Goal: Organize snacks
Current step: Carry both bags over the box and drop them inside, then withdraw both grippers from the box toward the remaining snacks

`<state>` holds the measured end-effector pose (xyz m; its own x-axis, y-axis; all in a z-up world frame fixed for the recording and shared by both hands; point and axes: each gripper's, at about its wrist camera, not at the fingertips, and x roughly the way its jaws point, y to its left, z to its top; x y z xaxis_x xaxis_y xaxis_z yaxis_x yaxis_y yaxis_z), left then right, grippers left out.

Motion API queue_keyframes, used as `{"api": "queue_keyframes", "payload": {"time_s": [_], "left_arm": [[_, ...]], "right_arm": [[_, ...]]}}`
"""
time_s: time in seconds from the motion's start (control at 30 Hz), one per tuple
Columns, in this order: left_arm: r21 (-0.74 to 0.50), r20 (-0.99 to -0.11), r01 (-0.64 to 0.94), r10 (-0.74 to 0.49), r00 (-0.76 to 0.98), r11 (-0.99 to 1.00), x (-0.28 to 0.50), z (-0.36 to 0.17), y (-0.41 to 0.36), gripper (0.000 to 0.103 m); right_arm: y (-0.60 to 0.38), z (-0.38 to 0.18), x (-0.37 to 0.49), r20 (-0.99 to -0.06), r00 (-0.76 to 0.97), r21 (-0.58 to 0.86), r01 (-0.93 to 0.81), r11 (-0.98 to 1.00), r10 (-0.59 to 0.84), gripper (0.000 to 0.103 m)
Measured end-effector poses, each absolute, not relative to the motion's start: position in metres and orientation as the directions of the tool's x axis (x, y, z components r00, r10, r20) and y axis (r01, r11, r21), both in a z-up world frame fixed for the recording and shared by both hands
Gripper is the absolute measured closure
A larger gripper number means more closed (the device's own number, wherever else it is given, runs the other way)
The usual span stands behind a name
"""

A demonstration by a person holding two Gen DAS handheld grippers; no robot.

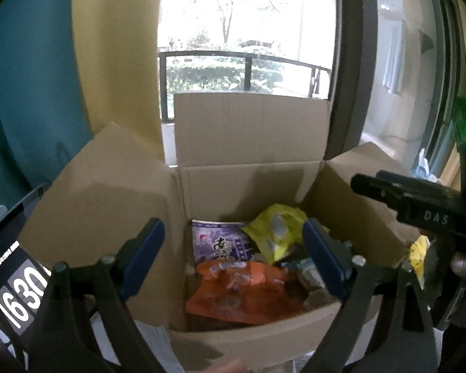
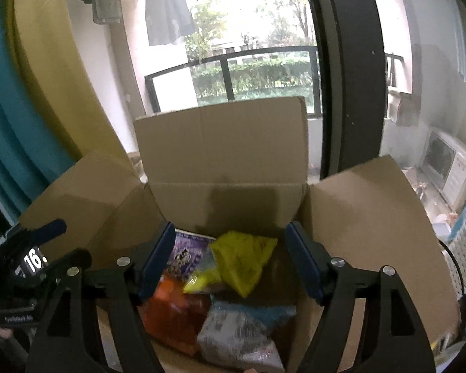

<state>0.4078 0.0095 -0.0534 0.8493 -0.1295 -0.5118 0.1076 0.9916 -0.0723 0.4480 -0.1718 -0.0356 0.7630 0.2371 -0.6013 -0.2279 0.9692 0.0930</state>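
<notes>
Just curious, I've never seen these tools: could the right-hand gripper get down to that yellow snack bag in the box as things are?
Probably yes. The cardboard box has its flaps up, the yellow bag lies uncovered on top, and the right gripper stands open and empty right above it.

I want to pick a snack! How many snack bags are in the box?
4 show in the cardboard box: purple bag at the back left, yellow bag back middle, orange bag front left, grey-white bag front right. More may hide underneath.
</notes>
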Motion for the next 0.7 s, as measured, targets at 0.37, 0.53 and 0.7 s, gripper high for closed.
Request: {"api": "queue_keyframes", "payload": {"time_s": [0.37,0.53,0.7], "left_arm": [[-0.065,-0.505,0.141,-0.155,0.849,0.988,0.359,-0.040,0.000,0.011],[-0.093,-0.499,0.132,-0.161,0.851,0.987,0.334,-0.038,0.004,0.011],[-0.094,-0.513,0.133,-0.162,0.843,0.987,0.311,-0.042,0.005,0.011]], "right_arm": [[-0.187,-0.024,0.398,-0.606,0.763,0.090,-0.214,0.973,0.224,0.026],[-0.190,-0.017,0.372,-0.600,0.767,0.095,-0.215,0.972,0.228,0.026],[-0.193,-0.016,0.343,-0.602,0.762,0.099,-0.225,0.969,0.238,0.026]]}}
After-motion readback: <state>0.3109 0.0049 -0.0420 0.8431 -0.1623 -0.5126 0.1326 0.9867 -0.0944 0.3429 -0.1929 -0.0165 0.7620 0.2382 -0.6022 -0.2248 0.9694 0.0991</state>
